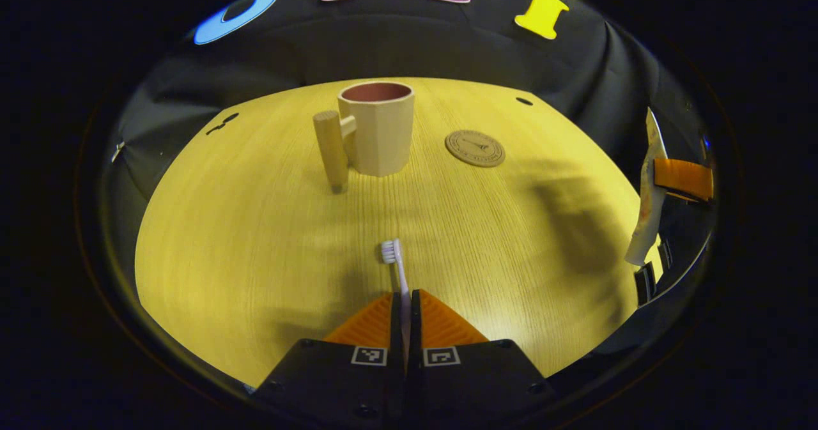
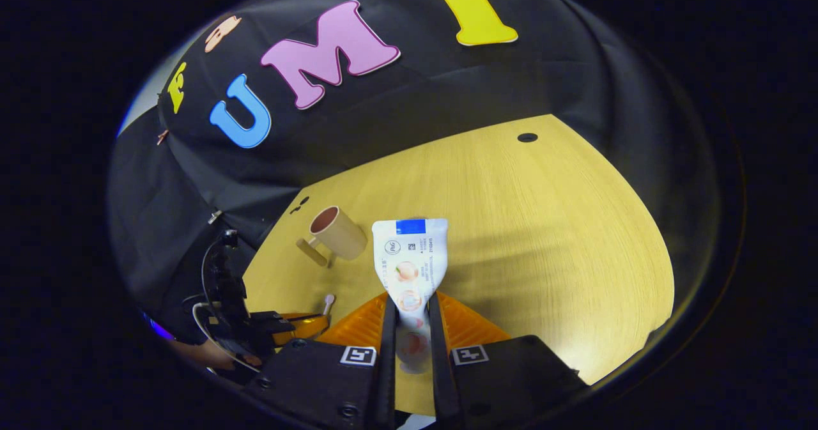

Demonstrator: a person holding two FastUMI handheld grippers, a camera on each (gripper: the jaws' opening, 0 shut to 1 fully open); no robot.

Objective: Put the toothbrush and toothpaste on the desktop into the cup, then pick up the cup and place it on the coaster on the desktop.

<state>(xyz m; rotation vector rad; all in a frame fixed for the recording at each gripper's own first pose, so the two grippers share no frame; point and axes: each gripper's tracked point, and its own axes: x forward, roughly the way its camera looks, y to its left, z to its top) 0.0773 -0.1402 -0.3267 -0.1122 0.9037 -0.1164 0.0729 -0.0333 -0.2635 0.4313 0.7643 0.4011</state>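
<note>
Left gripper view, left tongs (image 1: 405,302) clamping toothbrush (image 1: 397,265), coaster (image 1: 475,148) beside cup (image 1: 377,128), right tongs (image 2: 409,312) gripping toothpaste (image 2: 409,257)

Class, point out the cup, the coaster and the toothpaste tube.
cup (image 1: 381,133): left gripper view, front wall.
coaster (image 1: 475,148): left gripper view, centre of its top face.
toothpaste tube (image 2: 409,257): right gripper view, flat crimped end.

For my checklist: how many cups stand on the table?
1. The cup stands upright at the far side of the table, left of the coaster.
</note>
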